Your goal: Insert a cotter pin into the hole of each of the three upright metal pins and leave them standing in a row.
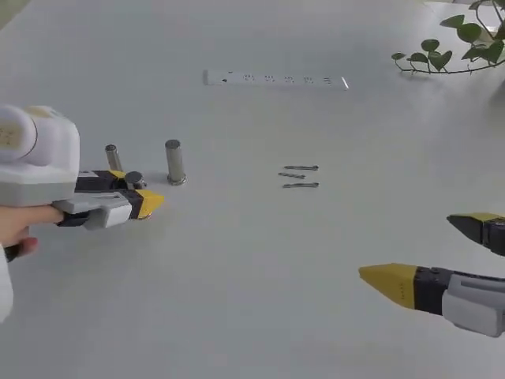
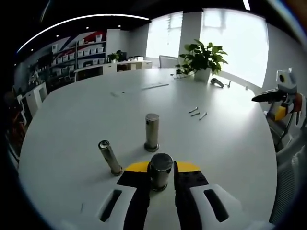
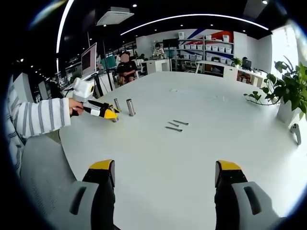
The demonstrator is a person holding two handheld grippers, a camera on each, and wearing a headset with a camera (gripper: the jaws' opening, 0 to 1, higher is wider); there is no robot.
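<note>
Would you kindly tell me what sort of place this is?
Probably an open-plan office or workshop: shelves stacked with storage boxes line the far wall, a computer monitor stands nearby, and there is a potted plant.

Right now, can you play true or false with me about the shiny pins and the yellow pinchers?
1. The left gripper has a metal pin between its jaws. True.
2. The right gripper is squeezed shut. False: its jaws are wide apart and hold nothing.
3. Three cotter pins lie on the table. True.
4. Every metal pin already has a cotter pin through it. False: all three cotter pins lie loose, away from the metal pins.
5. The other two metal pins lie flat. False: they stand up.
</note>
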